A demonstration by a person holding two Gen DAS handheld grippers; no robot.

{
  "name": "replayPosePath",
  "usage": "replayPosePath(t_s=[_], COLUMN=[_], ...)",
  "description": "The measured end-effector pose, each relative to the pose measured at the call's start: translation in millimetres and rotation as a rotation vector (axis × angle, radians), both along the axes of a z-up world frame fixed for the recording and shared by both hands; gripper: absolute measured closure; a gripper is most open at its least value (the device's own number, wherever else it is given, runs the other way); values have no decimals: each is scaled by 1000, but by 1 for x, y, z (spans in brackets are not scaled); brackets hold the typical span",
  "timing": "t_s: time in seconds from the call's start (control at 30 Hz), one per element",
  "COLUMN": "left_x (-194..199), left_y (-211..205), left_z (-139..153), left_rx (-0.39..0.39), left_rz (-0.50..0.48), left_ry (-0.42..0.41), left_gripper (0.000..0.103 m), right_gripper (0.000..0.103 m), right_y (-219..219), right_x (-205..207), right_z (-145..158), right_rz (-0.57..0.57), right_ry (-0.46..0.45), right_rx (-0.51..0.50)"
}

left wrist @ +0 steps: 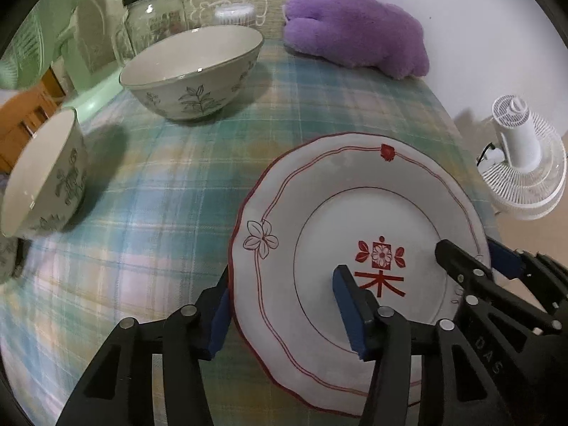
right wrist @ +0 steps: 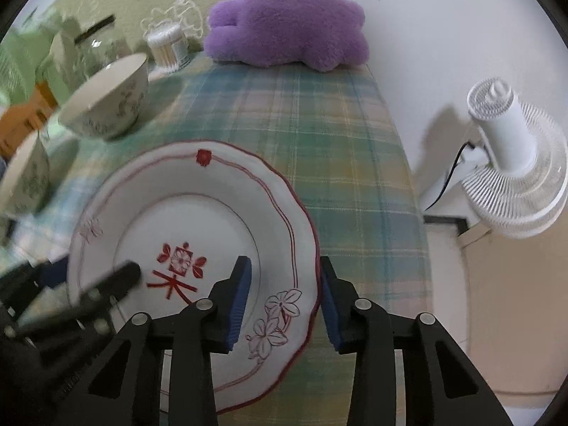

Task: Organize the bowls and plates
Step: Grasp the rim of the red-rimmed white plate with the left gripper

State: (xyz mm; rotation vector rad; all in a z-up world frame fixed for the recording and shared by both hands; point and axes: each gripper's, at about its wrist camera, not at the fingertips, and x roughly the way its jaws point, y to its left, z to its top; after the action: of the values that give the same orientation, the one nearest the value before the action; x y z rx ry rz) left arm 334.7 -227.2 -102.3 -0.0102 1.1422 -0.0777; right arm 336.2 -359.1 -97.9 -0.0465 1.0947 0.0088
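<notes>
A white plate [left wrist: 319, 213] with red trim and a red character lies on the plaid tablecloth; it also shows in the right wrist view [right wrist: 213, 191]. My left gripper [left wrist: 284, 314] is open and straddles the plate's left rim, one finger over the plate, one outside. My right gripper [right wrist: 285, 301] is open and straddles the plate's right rim the same way. A large leaf-patterned bowl [left wrist: 191, 71] stands behind, also in the right wrist view [right wrist: 106, 99]. A smaller matching bowl [left wrist: 42, 174] stands at the left, seen too in the right wrist view [right wrist: 25, 177].
A purple plush toy [left wrist: 355, 32] lies at the table's far edge. A glass jar [left wrist: 152, 14] and a cotton swab tub [right wrist: 167, 46] stand at the back left. A white fan [right wrist: 511, 163] stands off the table's right edge.
</notes>
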Motion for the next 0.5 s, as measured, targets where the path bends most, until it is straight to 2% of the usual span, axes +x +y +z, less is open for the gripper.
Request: replayPosePath(t_s=[0.23,0.5], left_x=[-10,-25], left_y=[-3,1], left_z=[13,41], left_rx=[41,48], left_rz=[-13,-9], left_ry=[-37,-78], left_gripper=[48,48], right_gripper=[62,62], right_y=[-3,3], right_x=[-3,-21], right_z=[5,34], right_rz=[-38,-49], right_ry=[7,-47], right_rx=[9,4])
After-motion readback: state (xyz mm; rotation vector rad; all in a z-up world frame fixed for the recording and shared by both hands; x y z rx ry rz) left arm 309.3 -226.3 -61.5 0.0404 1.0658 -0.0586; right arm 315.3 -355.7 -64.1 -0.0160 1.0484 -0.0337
